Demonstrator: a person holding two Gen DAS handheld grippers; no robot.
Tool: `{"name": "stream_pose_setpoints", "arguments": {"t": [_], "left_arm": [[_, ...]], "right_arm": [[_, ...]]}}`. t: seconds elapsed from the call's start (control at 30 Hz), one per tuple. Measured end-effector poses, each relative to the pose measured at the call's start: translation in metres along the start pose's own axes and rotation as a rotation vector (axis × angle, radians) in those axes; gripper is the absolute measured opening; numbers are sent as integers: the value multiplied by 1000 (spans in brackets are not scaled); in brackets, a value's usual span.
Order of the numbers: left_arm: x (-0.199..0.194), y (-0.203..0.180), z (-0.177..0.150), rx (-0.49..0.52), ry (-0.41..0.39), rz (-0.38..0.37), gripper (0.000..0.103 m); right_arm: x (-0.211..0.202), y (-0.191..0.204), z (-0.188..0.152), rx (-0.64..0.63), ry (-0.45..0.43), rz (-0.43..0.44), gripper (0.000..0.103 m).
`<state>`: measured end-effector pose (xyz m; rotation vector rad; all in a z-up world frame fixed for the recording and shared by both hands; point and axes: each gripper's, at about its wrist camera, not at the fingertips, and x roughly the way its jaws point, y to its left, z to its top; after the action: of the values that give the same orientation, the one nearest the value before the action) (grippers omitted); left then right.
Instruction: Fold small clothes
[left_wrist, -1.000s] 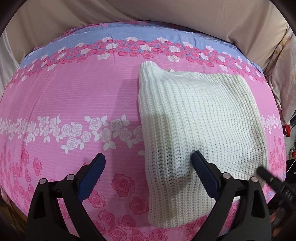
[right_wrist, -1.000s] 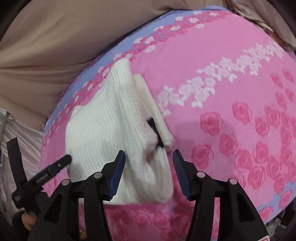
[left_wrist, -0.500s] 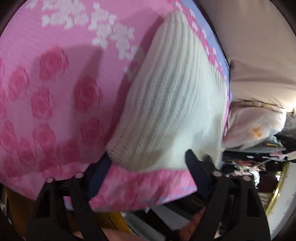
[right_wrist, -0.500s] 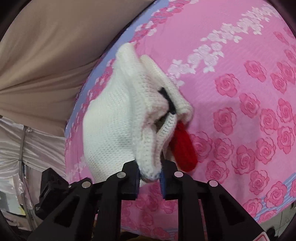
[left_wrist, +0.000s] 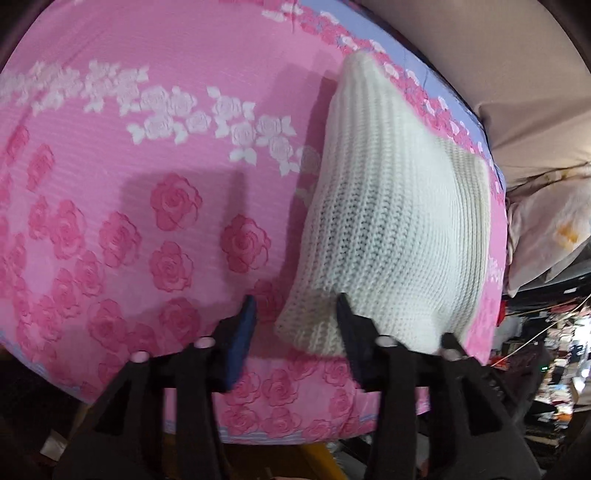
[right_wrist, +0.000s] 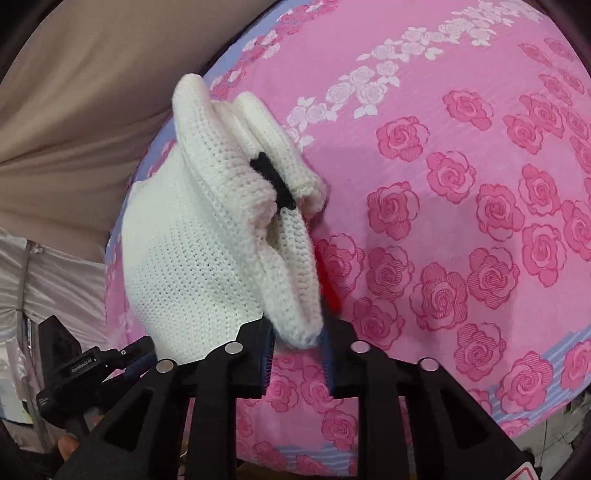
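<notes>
On the far left of the right wrist view, your left gripper (right_wrist: 99, 363) carried small white lettering on its black body, but it was too small for me to read. One white sweater (right_wrist: 207, 236) of chunky knitted wool lay on the pink bedsheet (right_wrist: 461, 166), which was printed with dark pink roses and one band of white roses, with a lilac border. The sweater was folded into thick, soft layers, with a small black knitted detail (right_wrist: 273, 177) and a bit of red (right_wrist: 327, 284) showing under its near edge. Your right gripper (right_wrist: 299, 341) had its two fingers drawn narrow and pinched the sweater's near corner, lifting it off the sheet. In the left wrist view, your left gripper (left_wrist: 295, 321) stood apart, with two dark blue pads (left_wrist: 242, 332); the sweater (left_wrist: 391, 229) had its ribbed near corner between them, and the right finger pressed into the wool. A beige cloth (left_wrist: 480, 55) hung behind the bed.
</notes>
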<state>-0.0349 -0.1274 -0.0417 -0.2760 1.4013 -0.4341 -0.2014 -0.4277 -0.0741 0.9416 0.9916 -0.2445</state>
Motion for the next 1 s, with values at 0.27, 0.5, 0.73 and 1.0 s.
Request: {"name": "stream_pose_setpoints", "arguments": {"t": [0.27,0.5,0.73,1.0], "left_arm": [[-28,-41,45,131,-181,86,81],[30,-68,67,315,-152,286,82],[18,-56,59,231,-93,150,92],[51,-53,51,165,-31,90,98]], "right_arm": [[-38,65,47,-194,-152,-74,46],[56,67,77,-311,-24,-245,43],[-2,40,67,-163,-125,-140,80],[35,5,52,-15,-8,26,91]]}}
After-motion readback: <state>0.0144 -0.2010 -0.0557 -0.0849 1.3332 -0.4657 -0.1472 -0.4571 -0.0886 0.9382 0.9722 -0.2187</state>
